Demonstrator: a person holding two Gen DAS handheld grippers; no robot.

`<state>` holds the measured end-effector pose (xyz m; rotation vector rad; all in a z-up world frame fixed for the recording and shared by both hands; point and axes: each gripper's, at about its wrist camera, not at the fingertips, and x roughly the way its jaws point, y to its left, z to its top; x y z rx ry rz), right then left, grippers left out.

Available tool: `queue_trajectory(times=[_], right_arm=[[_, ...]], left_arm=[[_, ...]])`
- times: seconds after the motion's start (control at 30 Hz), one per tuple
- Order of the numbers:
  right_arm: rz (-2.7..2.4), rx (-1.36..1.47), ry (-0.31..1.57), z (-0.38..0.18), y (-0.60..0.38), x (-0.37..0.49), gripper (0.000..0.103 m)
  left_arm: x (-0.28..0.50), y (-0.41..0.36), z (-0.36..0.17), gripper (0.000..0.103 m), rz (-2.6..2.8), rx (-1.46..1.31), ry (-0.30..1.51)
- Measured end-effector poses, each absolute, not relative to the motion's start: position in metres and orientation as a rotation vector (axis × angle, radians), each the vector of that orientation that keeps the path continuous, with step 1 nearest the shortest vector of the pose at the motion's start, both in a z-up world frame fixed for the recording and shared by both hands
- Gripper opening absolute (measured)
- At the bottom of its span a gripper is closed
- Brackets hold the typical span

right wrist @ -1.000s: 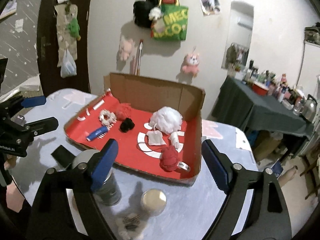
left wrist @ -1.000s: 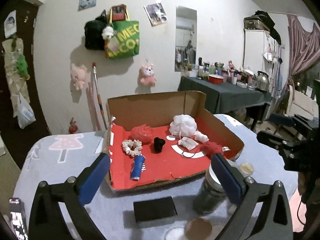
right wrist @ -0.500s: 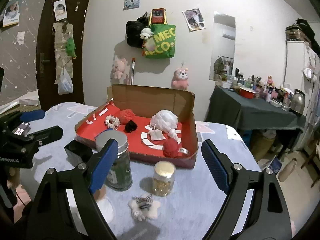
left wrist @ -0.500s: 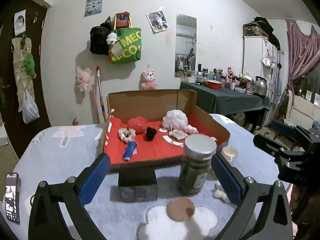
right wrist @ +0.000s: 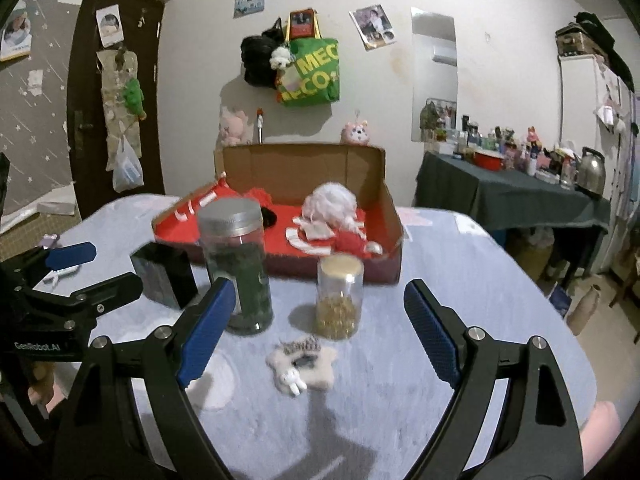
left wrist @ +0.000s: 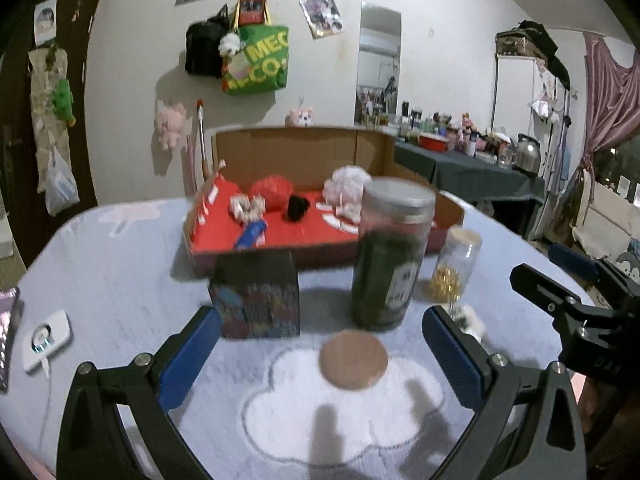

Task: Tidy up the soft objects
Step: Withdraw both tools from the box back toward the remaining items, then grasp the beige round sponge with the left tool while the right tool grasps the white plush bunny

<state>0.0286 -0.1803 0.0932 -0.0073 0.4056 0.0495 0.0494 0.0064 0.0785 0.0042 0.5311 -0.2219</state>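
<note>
1. The left gripper (left wrist: 320, 344) holds its jaws wide apart and empty; a round brown disc (left wrist: 354, 364) lies on the pale blue tabletop (left wrist: 120, 272) between them.
2. The right gripper (right wrist: 316, 320) also stands wide and empty, with a fluffy white star-shaped hair clip (right wrist: 302, 364) between its jaws.
3. Beyond both, the red-lined cardboard box (right wrist: 304, 168) holds soft poufs.

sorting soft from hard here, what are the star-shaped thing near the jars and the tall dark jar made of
White star-shaped plush piece: looks like fuzzy fabric, matte, nap at its edges; likely soft. Tall dark jar: clear glossy wall, glass or plastic, cannot tell which; its grey ribbed lid looks like dull metal.
</note>
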Motion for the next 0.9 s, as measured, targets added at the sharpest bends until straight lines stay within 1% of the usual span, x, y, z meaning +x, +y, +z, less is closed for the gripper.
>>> queue_trajectory(times=[0.2, 0.6, 0.67, 0.83, 0.9], right_arm=[[0.05, 0.003, 0.48, 0.063, -0.181, 0.036, 0.087], [0.111, 0.016, 0.618, 0.039, -0.19, 0.065, 0.087], [0.122, 0.015, 0.645, 0.034, -0.193, 0.071, 0.087], [0.169, 0.026, 0.706, 0.024, -0.196, 0.085, 0.087], [0.184, 0.027, 0.725, 0.022, -0.195, 0.089, 0.087]], left_arm=[[0.057, 0.002, 0.056, 0.103, -0.217, 0.008, 0.591], [0.076, -0.013, 0.038, 0.103, -0.239, 0.034, 0.685], [0.08, -0.015, 0.034, 0.098, -0.242, 0.038, 0.708], [0.09, -0.018, 0.028, 0.095, -0.248, 0.052, 0.748], [0.095, -0.02, 0.026, 0.091, -0.257, 0.057, 0.765]])
